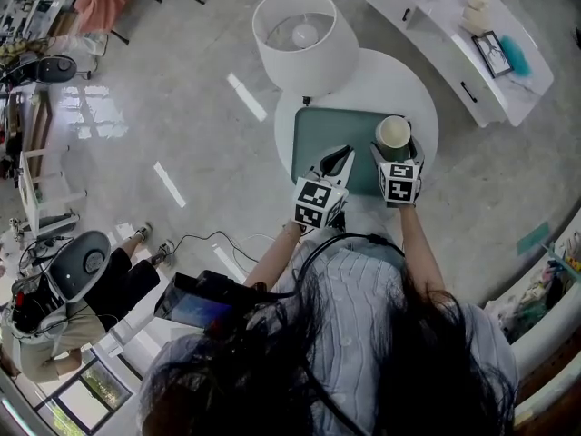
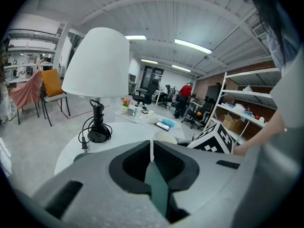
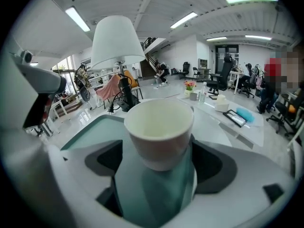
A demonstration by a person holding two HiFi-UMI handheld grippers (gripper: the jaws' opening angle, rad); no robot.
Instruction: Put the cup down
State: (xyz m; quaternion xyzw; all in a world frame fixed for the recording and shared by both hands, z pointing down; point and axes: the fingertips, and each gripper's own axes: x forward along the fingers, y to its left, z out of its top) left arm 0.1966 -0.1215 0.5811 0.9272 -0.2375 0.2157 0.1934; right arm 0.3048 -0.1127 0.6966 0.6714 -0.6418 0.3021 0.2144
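A cream cup (image 1: 394, 133) stands upright between the jaws of my right gripper (image 1: 396, 150), over the right end of the green mat (image 1: 318, 139). In the right gripper view the cup (image 3: 159, 127) fills the middle, and the right gripper (image 3: 159, 161) is shut on its sides just above the mat (image 3: 90, 132). I cannot tell whether its base touches the mat. My left gripper (image 1: 341, 159) hovers over the mat's middle, left of the cup, shut and empty. Its jaws (image 2: 152, 161) meet with only a sliver of green between them. The cup's rim (image 2: 166, 137) peeks over them.
The mat lies on a round white table (image 1: 381, 75). A white lamp (image 1: 304, 39) stands at its far left, with its base and coiled cord (image 2: 97, 129) on the tabletop. A long white bench (image 1: 472, 34) with a frame stands beyond. A seated person (image 1: 54, 307) is at lower left.
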